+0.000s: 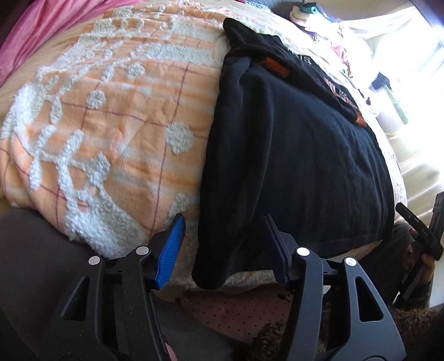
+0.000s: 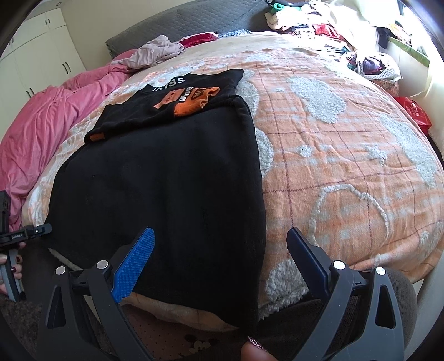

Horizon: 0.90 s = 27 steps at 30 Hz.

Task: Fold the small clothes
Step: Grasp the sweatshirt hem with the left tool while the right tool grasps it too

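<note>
A black sweatshirt (image 1: 291, 144) (image 2: 166, 172) with orange cuffs (image 2: 191, 104) and white lettering lies flat on the orange-and-white blanket (image 1: 111, 125) (image 2: 333, 155). Its sleeves are folded across the chest. The hem hangs over the bed's near edge. My left gripper (image 1: 223, 225) stands open around the hem's left corner, and the blue pads (image 1: 170, 250) do not press the cloth. In the right wrist view my right gripper (image 2: 222, 233) is open wide over the hem's right corner. Each gripper also shows at the edge of the other's view, held by a hand (image 2: 14, 266).
A pink duvet (image 2: 41, 125) lies bunched on the bed's left side. Loose clothes (image 2: 347, 33) are piled at the far right by a bright window. A grey headboard (image 2: 180, 25) and white wardrobe (image 2: 41, 55) stand behind. A dotted pink mat (image 1: 236, 311) lies below the bed edge.
</note>
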Each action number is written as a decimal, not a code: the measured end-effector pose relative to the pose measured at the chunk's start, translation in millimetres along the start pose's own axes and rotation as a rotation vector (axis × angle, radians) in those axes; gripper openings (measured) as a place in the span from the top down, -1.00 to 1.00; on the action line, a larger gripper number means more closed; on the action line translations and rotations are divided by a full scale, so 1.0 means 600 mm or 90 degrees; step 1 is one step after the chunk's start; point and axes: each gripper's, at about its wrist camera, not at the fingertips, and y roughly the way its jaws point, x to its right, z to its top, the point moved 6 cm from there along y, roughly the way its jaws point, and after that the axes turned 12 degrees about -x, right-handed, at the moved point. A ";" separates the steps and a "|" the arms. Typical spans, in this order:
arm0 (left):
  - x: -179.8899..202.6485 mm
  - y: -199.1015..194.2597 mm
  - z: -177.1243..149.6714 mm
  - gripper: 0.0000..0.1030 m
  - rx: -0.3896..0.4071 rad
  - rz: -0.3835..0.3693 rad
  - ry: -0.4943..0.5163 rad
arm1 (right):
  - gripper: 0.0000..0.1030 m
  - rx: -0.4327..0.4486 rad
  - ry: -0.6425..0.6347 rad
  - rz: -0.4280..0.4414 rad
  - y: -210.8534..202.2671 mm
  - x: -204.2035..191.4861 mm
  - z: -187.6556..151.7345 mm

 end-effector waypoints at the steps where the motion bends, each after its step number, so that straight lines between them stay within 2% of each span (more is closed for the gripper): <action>1: 0.003 0.003 -0.003 0.07 -0.005 -0.003 0.002 | -0.85 -0.003 -0.002 0.000 0.000 0.000 -0.002; 7: 0.018 0.012 -0.015 0.17 -0.019 0.009 0.032 | -0.85 -0.046 -0.023 0.006 0.009 -0.006 -0.007; 14: 0.013 0.018 -0.016 0.17 -0.019 -0.001 0.023 | -0.83 -0.099 -0.043 0.018 0.024 -0.007 -0.019; 17: 0.012 0.018 -0.016 0.17 -0.019 -0.004 0.023 | -0.65 -0.123 -0.062 0.037 0.031 -0.018 -0.026; 22: 0.004 0.016 -0.016 0.17 -0.020 -0.017 0.018 | -0.65 -0.150 -0.100 0.027 0.045 -0.026 -0.038; 23: 0.003 0.015 -0.015 0.17 -0.021 -0.019 0.017 | -0.60 -0.151 -0.101 0.032 0.043 -0.026 -0.038; 27: 0.002 0.014 -0.015 0.17 -0.023 -0.018 0.018 | 0.10 -0.138 -0.091 0.025 0.032 -0.009 -0.036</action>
